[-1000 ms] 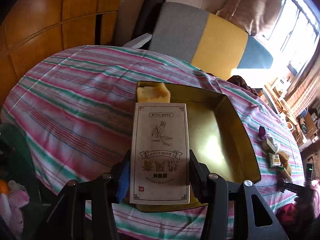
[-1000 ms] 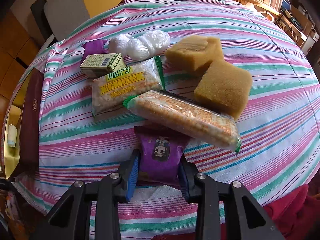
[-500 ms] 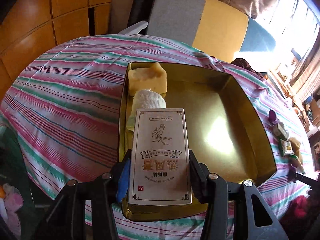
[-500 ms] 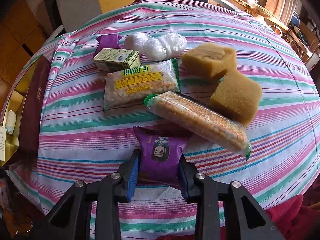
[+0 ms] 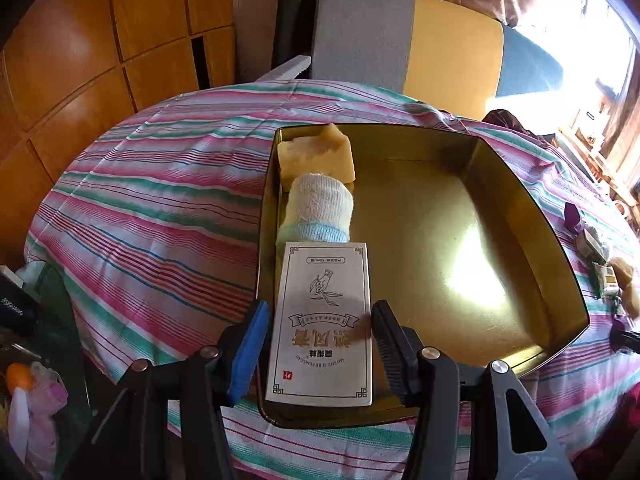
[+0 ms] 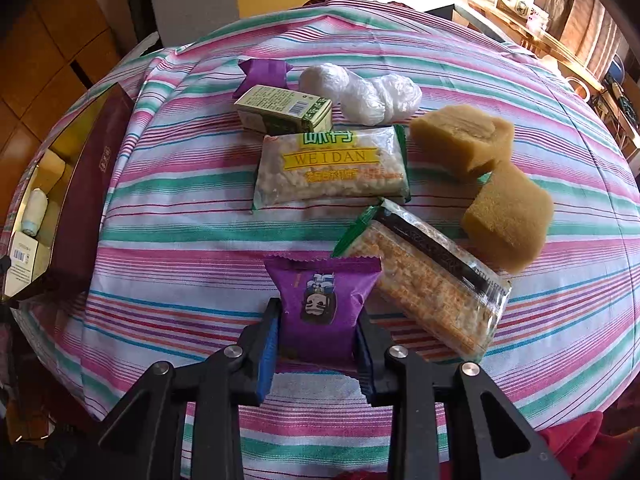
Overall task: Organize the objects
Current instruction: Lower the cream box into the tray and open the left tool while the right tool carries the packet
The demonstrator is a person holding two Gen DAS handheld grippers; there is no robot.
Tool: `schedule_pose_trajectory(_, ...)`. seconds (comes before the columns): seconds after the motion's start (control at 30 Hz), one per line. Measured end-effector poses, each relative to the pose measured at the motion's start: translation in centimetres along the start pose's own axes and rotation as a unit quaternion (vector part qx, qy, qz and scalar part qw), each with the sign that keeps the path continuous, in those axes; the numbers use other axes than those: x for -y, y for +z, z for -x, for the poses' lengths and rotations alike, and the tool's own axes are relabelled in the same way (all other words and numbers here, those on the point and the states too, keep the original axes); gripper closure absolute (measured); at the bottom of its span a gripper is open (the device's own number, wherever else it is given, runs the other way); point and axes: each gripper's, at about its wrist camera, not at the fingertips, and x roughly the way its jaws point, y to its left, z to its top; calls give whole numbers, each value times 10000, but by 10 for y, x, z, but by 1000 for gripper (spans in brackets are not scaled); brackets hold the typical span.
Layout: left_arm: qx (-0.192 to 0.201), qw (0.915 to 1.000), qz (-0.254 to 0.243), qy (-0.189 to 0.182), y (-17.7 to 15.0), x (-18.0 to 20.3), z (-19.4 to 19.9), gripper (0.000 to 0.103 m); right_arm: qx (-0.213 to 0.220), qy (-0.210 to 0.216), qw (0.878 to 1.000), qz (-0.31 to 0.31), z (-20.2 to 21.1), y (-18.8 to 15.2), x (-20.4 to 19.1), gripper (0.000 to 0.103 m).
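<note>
A round table is being covered by a striped cloth in pink, green and white point(image 5: 168, 216), and it is being lit by strong sunlight from a window at the right of the left wrist view. Behind the table, wooden wall panels point(image 5: 92, 48) and a chair back in grey, yellow and blue point(image 5: 408, 40) are being seen. A shallow golden metal tin point(image 5: 532, 240) is being shown on the cloth; along its left wall a yellow sponge block point(image 5: 316, 156), a rolled white cloth with a blue edge point(image 5: 318, 210) and a flat white cardboard box with a printed label point(image 5: 324, 320) are lying in one row. The left gripper point(image 5: 316, 344) is being held around the near part of this white box; its jaws are opening now, and a small gap is being seen between each pad and the box. In the right wrist view, snack packets, a small green box point(image 6: 284, 108), a white plastic bundle point(image 6: 360, 92) and two brown sponge blocks point(image 6: 504, 216) are being seen close together on the cloth, and the tin is being seen at the left edge. The right gripper point(image 6: 318, 332) is being kept closed on a purple snack packet with a cartoon face point(image 6: 320, 300), both pads pressing its sides.
</note>
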Motion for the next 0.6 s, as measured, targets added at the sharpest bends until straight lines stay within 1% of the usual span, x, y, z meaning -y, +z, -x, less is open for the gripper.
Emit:
schedule_pose_trajectory(0.1, 189, 9998, -6, 18, 0, -1, 12, 45, 109, 102, 9998, 100, 5, 1, -9, 71)
schedule_pose_trajectory(0.17, 274, 9996, 53, -71, 0, -3, 18, 45, 130, 133, 9998, 60, 7, 1, -12, 71)
schedule_pose_trajectory(0.2, 310, 9994, 81, -116, 1, -4, 21, 45, 165, 218, 9996, 19, 10, 1, -14, 71)
schedule_pose_trajectory(0.23, 358, 9992, 108, -134, 1, -6, 25, 44, 215, 316, 9993, 13, 7, 6, -25, 71)
schedule_pose_trajectory(0.33, 497, 9984, 222, -143, 3, -13, 33, 42, 388, 521, 9978, 112, 17, 10, -49, 71)
schedule_pose_trajectory(0.4, 547, 9980, 300, -140, 3, -17, 38, 42, 481, 703, 9961, 234, 24, 13, -70, 71)
schedule_pose_trajectory(0.47, 594, 9975, 371, -113, 2, -23, 42, 42, 583, 867, 9933, 502, 31, 19, -99, 71)
schedule_pose_trajectory(0.6, 658, 9963, 552, -51, -1, -38, 49, 41, 755, 1256, 9838, 1030, 40, 33, -163, 71)
